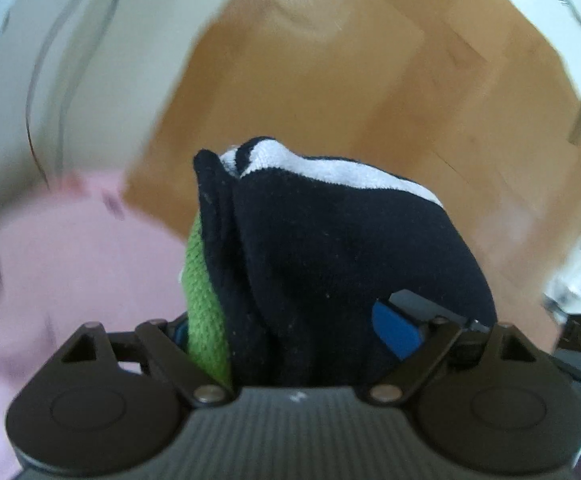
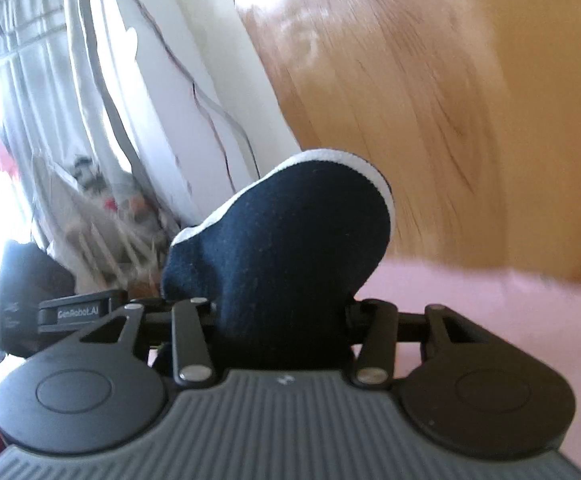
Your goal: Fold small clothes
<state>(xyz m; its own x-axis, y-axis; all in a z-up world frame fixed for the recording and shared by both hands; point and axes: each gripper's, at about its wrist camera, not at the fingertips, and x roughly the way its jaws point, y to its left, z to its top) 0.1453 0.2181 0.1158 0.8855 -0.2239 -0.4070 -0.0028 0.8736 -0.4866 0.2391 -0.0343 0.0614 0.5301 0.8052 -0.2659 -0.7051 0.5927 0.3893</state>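
In the left wrist view my left gripper (image 1: 290,332) is shut on a bunched dark navy sock (image 1: 330,248) with a white band and a green patch (image 1: 204,304); the cloth fills the gap and hides most of the blue pads. In the right wrist view my right gripper (image 2: 282,320) is shut on a dark navy sock (image 2: 286,240) with a white edge, which sticks up out of the jaws. Both are held in the air above a pink cloth (image 2: 490,328) and the wooden floor. Both views are motion-blurred.
A pink cloth (image 1: 62,264) lies below at the left. Wooden floor (image 1: 410,92) spreads beyond it. A white wall with cables (image 2: 178,80) and a cluttered pile by a curtain (image 2: 102,208) stand at the left in the right wrist view.
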